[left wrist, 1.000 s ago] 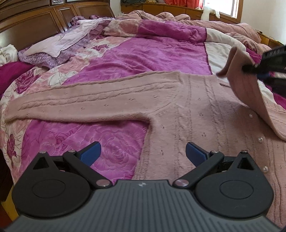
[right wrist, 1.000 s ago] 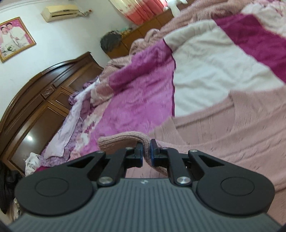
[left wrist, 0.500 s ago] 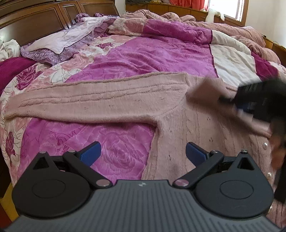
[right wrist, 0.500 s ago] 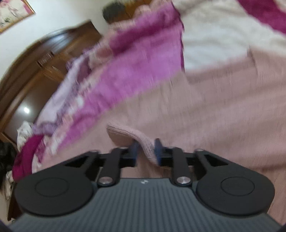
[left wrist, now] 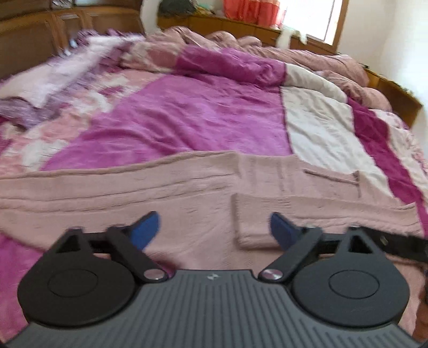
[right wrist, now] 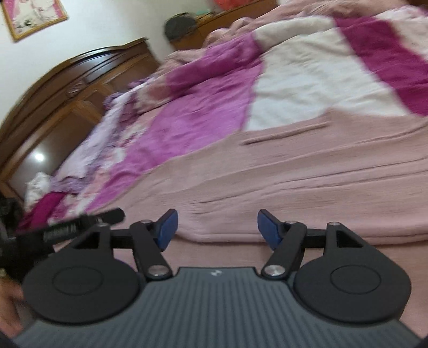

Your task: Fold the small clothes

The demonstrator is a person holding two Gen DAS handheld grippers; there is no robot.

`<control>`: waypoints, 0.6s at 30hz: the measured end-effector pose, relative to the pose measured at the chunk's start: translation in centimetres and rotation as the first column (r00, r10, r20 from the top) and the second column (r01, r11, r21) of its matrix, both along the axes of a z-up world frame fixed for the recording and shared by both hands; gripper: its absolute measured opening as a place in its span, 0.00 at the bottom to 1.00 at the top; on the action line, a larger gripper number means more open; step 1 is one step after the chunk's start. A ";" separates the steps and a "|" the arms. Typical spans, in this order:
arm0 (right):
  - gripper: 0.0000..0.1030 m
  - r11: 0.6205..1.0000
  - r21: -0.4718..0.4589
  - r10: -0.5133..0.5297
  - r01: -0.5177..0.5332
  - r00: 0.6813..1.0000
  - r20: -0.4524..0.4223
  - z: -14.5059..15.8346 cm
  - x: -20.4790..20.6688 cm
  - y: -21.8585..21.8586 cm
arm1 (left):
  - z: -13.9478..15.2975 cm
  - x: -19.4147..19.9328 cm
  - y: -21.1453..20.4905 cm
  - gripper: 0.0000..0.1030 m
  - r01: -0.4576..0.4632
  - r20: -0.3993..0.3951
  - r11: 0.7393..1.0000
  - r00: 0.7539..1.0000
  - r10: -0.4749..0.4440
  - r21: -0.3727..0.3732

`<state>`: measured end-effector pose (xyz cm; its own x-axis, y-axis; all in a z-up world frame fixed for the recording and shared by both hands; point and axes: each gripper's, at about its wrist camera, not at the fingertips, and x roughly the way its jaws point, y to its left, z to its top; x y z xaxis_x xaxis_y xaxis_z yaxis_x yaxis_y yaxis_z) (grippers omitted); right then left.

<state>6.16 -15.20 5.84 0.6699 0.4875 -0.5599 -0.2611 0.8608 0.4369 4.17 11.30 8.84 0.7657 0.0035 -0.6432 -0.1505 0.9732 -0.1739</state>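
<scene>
Bedroom; quilted magenta, pink and cream bedspread [left wrist: 214, 117] as work surface, wooden headboard [right wrist: 67, 88] at its far end.

Item 1: pink knit cardigan [left wrist: 160, 192], lying flat on the near part of the bedspread, 1 sleeve [left wrist: 307, 214] folded across its body, the other running off to the left. Judged light, soft and limp, stretchy in the knit, not slippery or fragile; likely to sag and drag when lifted. Best taken at a cuff, hem or doubled fold edge.

Item 2: left gripper [left wrist: 214, 230], low over the cardigan, jaws spread wide, holding nothing.

Item 3: right gripper [right wrist: 216, 227], also over the cardigan, jaws spread, holding nothing.

View notes: left wrist view alone shows the folded sleeve's cuff end and a window [left wrist: 315, 18] beyond the bedspread; right wrist view alone shows a framed picture [right wrist: 34, 16] above the headboard and the left gripper's side. Both views motion-blurred.
</scene>
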 end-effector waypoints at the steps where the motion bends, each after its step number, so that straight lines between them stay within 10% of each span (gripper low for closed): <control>1: 0.67 0.999 -0.025 -0.023 0.023 1.000 0.008 0.0 -0.2 -0.9 | -0.3 1.0 -0.2 0.76 0.018 -0.013 1.000 1.000 -0.019 -0.020; 10: 0.67 0.945 -0.214 -0.242 0.247 0.969 0.048 -1.4 -1.4 -8.5 | -4.0 6.0 -2.2 0.64 0.073 -0.078 0.995 0.994 -0.078 -0.070; 18: 0.65 0.937 -0.207 -0.281 0.282 0.959 0.037 -2.8 -1.1 -9.6 | -4.7 6.3 -3.3 0.13 0.099 -0.046 0.994 0.994 -0.102 -0.053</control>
